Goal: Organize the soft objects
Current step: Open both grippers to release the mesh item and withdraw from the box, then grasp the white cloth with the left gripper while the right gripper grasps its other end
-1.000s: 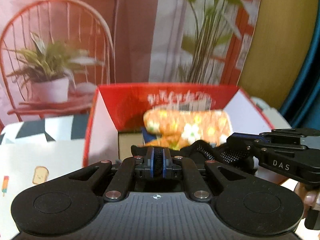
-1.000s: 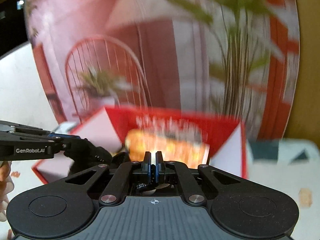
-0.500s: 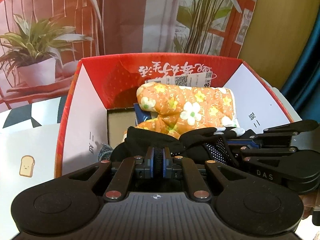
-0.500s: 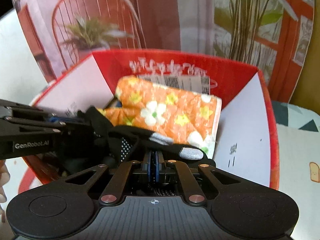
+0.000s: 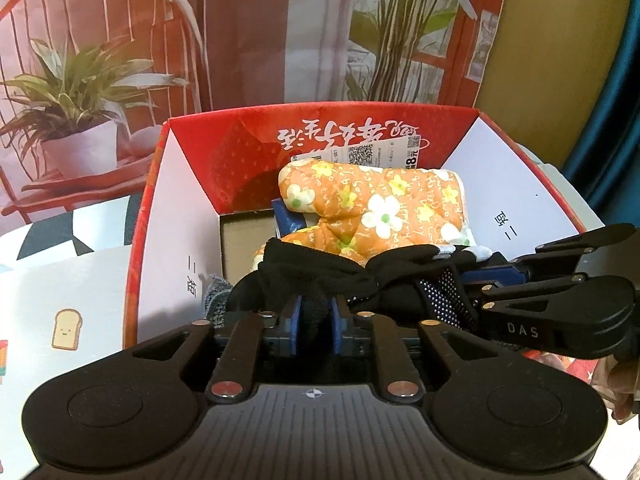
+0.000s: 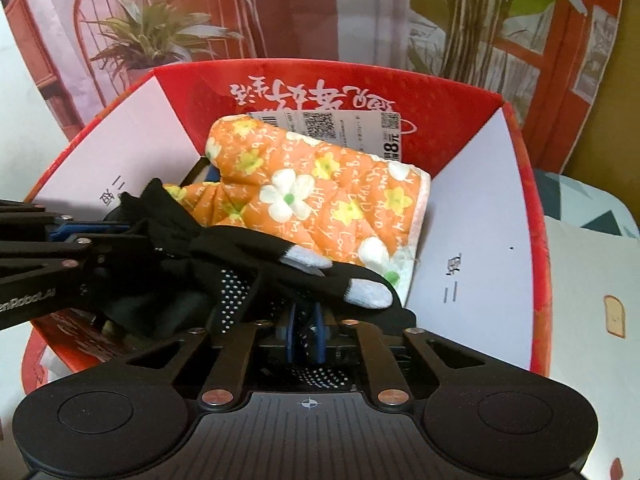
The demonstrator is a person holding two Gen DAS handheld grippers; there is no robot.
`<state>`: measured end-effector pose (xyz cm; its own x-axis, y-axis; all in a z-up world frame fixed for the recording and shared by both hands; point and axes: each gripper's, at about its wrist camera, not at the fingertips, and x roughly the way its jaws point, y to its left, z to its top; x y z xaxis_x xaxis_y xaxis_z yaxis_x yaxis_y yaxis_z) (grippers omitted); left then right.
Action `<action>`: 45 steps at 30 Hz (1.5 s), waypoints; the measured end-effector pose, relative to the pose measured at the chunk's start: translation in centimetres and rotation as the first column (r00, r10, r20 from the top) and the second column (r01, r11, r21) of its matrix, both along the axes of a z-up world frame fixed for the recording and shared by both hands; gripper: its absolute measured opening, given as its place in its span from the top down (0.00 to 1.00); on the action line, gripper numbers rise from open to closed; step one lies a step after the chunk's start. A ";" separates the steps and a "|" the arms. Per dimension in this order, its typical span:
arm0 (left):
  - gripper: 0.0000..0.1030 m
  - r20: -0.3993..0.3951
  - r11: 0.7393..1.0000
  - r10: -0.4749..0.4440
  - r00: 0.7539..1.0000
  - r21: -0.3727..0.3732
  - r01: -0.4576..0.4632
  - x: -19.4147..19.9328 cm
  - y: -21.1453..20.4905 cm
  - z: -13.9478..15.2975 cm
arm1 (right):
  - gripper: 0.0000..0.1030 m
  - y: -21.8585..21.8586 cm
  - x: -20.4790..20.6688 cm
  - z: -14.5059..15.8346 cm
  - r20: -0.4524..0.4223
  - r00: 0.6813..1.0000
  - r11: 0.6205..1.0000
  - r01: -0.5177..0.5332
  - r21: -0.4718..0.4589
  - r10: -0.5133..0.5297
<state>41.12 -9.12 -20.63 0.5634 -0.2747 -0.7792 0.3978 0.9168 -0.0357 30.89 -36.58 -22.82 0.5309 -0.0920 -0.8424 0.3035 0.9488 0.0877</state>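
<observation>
Both my jaws have just been easing apart, the black glove (image 6: 256, 276) seemingly loose between each pair, released over the red box (image 6: 472, 112), beside the floral mitt (image 6: 320, 196).

1. A black glove (image 5: 320, 276) is seen between the left gripper (image 5: 316, 322), whose jaws have just been opening slightly.
2. An orange floral mitt (image 5: 372, 204) is seen inside the red box (image 5: 240, 152).

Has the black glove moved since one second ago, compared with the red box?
Yes. The black glove has come down into the red box, near the orange mitt; both grippers' jaws have just been opening around it.
</observation>
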 end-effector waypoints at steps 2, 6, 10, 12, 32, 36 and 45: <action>0.65 0.008 1.000 -0.008 1.000 -0.005 0.008 -0.4 0.1 0.3 | 0.82 -0.1 -0.3 0.2 0.004 1.000 1.000 0.021 0.008 -0.021; 0.42 0.057 1.000 -0.010 0.998 0.030 0.008 -1.6 0.0 1.1 | 0.67 0.0 -1.3 0.9 0.035 0.998 0.999 0.048 0.006 -0.048; 0.32 0.089 0.999 -0.004 0.996 0.033 0.001 -2.6 0.4 1.8 | 0.52 0.5 -2.5 2.2 0.084 0.995 0.998 0.049 -0.025 -0.047; 0.28 0.098 1.000 0.006 0.995 0.028 -0.008 -3.1 0.7 2.2 | 0.45 0.8 -3.0 2.8 0.112 0.993 0.998 0.047 -0.036 -0.043; 0.06 0.168 0.992 0.104 0.980 -0.082 -0.091 -10.6 6.1 1.7 | 0.01 3.2 -11.8 5.4 0.412 0.909 0.996 0.078 -0.033 -0.057; 0.06 0.136 0.991 0.120 0.983 -0.083 -0.109 -10.6 7.0 0.3 | 0.01 3.8 -13.9 5.0 0.447 0.893 0.994 0.089 -0.056 -0.055; 0.11 0.102 0.980 0.182 0.978 -0.102 -0.172 -9.9 8.2 -2.1 | 0.14 2.4 -16.6 2.8 0.431 0.897 0.991 0.130 -0.040 -0.101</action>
<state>31.17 -0.93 -22.77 0.6908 -0.2311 -0.6851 0.2359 0.9677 -0.0885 14.29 -34.23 -20.00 0.8204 -0.2219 -0.5269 0.3588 0.9174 0.1722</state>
